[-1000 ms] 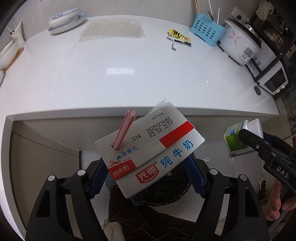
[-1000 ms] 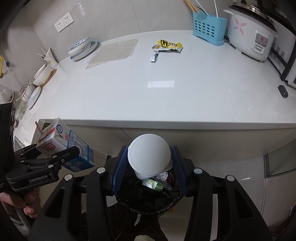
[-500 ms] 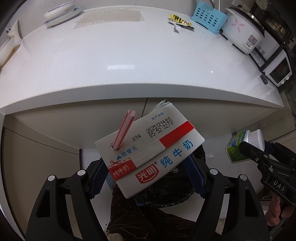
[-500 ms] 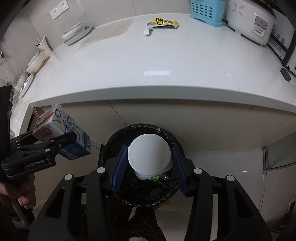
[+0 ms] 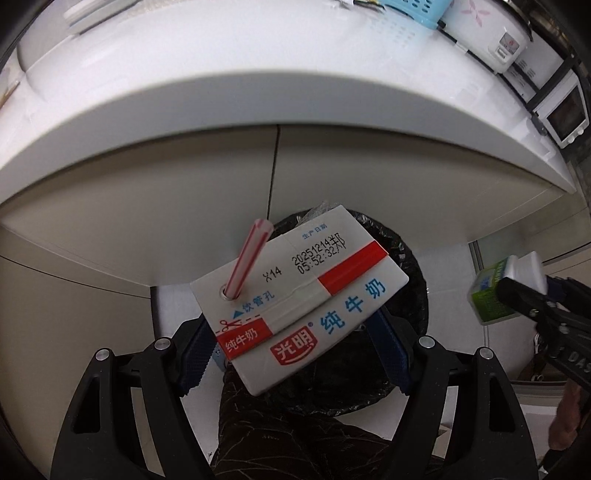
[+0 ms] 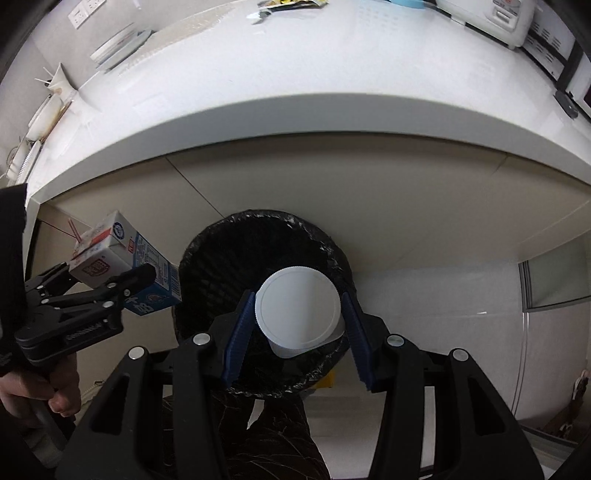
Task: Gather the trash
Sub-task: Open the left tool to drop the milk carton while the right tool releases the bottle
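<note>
Left wrist view
Left gripper [image 5: 295,354]: blue-padded fingers [image 5: 195,354] pinching a milk carton [image 5: 299,299] from both sides, carton tilted.
Carton writing: "光明" on a red badge, "纯牛奶" in blue and again in white on red, "饮管孔" by the straw hole, "生产日期", "X14", "20251214", "05:52:32".
Straw [image 5: 246,264]: red-and-white striped, stuck in the carton's hole, leaning toward 1 o'clock.
Trash bin [image 5: 410,288]: black-lined, directly behind and below the carton, rim showing at 3 o'clock of it.
Right gripper [image 5: 517,291]: at 3 o'clock edge, closed on a green-and-white cup [image 5: 491,295]; letters "DAS" on its black body.
Table [image 5: 221,96]: white, arcs across the top; rice cooker [image 5: 487,33] with pink flower print and blue basket [image 5: 417,11] at 1 o'clock, both blurred.

Right wrist view
Right gripper [image 6: 297,314]: fingers [image 6: 240,325] pinching the cup [image 6: 297,306], its round white ribbed end facing the camera.
Cup position: over the mouth of the trash bin [image 6: 221,266], toward the rim's 4 o'clock side.
Left gripper [image 6: 110,273]: at 9 o'clock, black fingers clamped on the milk carton [image 6: 125,262]; carton beside the bin's rim on the 9 o'clock side, blue panel print too small to read.
Hand [image 6: 40,395]: bare, wrapped on the left gripper's handle at 8 o'clock.
Table [image 6: 295,74]: yellow wrapper [image 6: 291,3] at 12 o'clock, stacked plates [image 6: 122,40] at 11 o'clock, wall sockets [image 6: 86,9] above.
</note>
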`<state>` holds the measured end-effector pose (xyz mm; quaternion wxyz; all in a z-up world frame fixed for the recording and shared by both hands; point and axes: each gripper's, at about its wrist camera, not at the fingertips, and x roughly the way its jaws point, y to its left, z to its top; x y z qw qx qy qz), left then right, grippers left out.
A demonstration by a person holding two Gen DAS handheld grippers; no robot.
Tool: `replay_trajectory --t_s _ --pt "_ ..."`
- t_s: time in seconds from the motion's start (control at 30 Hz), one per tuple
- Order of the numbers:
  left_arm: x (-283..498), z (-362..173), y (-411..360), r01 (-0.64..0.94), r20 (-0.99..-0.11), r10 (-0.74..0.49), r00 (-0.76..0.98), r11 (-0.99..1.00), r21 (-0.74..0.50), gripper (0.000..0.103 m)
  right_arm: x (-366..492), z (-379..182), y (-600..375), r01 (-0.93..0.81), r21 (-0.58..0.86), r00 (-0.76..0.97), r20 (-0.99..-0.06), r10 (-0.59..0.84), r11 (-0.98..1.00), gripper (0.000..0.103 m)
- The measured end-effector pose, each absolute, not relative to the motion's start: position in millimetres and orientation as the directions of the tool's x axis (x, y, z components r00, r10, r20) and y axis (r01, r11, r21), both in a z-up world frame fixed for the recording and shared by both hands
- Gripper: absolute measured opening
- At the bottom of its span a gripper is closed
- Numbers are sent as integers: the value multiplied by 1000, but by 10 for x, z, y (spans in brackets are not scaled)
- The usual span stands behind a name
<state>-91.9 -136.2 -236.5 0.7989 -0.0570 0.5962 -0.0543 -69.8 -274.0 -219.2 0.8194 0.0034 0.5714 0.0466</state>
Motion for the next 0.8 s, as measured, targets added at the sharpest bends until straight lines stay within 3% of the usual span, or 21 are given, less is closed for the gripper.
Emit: replay_trajectory --t_s 0.37,0.5,0.8 --pt "-822 -2615 -1563 63 -949 -185 254 983 -175 76 -788 -2265 -2908 -33 50 319 -946 58 998 46" --pt "-807 -2515 -1609 78 -938 -178 296 984 -162 93 -766 -2245 -2916 -28 55 323 -945 61 998 46" --pt "-841 -2335 -1400 26 -924 -191 332 981 -193 97 -614 -2292 -2769 -62 71 316 -945 87 996 46"
